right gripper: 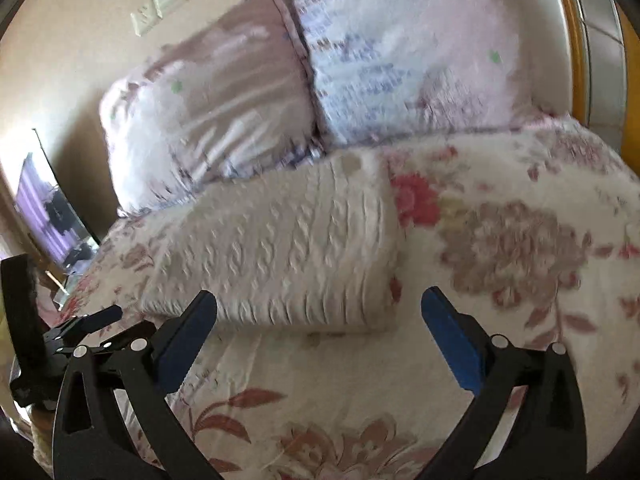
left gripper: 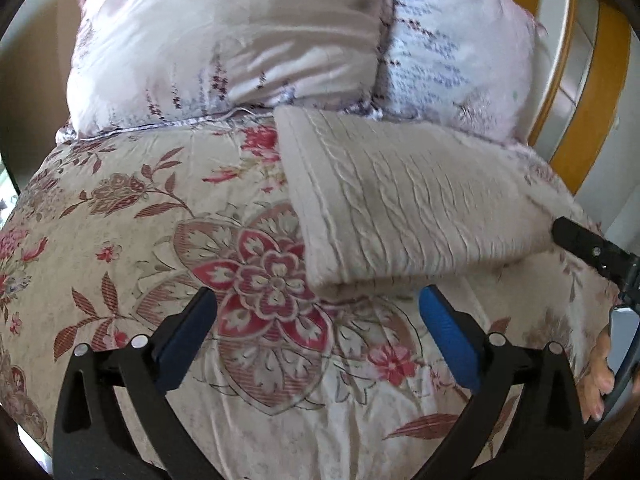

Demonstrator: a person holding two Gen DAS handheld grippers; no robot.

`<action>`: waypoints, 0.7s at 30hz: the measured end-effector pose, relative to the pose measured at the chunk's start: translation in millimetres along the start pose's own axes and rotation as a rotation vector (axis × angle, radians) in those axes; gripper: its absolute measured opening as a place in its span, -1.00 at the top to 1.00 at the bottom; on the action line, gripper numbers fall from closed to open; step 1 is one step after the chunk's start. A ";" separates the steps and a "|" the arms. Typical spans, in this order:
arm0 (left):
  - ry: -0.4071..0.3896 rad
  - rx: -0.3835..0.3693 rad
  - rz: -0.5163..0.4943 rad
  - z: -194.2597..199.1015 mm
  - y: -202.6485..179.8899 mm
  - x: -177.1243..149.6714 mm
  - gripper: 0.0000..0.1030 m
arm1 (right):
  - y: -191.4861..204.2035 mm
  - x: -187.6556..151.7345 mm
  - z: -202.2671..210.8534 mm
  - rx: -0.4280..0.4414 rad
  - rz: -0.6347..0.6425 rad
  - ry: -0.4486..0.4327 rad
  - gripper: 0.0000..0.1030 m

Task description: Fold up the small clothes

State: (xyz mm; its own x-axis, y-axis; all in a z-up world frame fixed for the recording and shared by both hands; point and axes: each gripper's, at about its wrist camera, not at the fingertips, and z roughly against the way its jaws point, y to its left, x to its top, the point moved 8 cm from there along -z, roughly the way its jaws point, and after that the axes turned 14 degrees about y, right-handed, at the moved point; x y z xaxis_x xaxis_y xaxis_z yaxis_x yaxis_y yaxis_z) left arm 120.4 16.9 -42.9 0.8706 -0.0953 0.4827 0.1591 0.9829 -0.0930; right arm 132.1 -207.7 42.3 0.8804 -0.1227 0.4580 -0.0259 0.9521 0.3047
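A cream cable-knit garment [left gripper: 404, 204] lies folded into a thick rectangle on the floral bedspread [left gripper: 160, 208], just below the pillows. My left gripper [left gripper: 316, 304] hovers over the bedspread with its blue pads wide apart and nothing between them; the garment's near corner lies just beyond its tips. In the right wrist view the same folded garment [right gripper: 288, 256] lies ahead of my right gripper [right gripper: 320, 306], which is open and empty, a little short of the fold's near edge. The right gripper's black finger [left gripper: 580, 240] shows at the garment's right end.
Two pale patterned pillows [left gripper: 224, 40] lean at the head of the bed behind the garment. A wooden headboard [left gripper: 592, 92] curves at the right. A hand [left gripper: 600, 380] holds the right tool at the edge. A dark screen [right gripper: 52, 216] stands left of the bed.
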 end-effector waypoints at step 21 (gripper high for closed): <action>0.109 0.118 -0.021 -33.8 -7.6 -8.6 -0.97 | -2.7 -33.1 -53.0 -0.265 0.066 0.215 -0.97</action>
State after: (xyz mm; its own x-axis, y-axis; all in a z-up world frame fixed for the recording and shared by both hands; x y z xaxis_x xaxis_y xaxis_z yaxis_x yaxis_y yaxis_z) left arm 127.4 4.9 -75.8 0.9142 -0.1260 0.3851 0.1274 0.9916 0.0221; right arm 128.1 -191.4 -17.9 0.9612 -0.0237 0.2747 0.0133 0.9991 0.0397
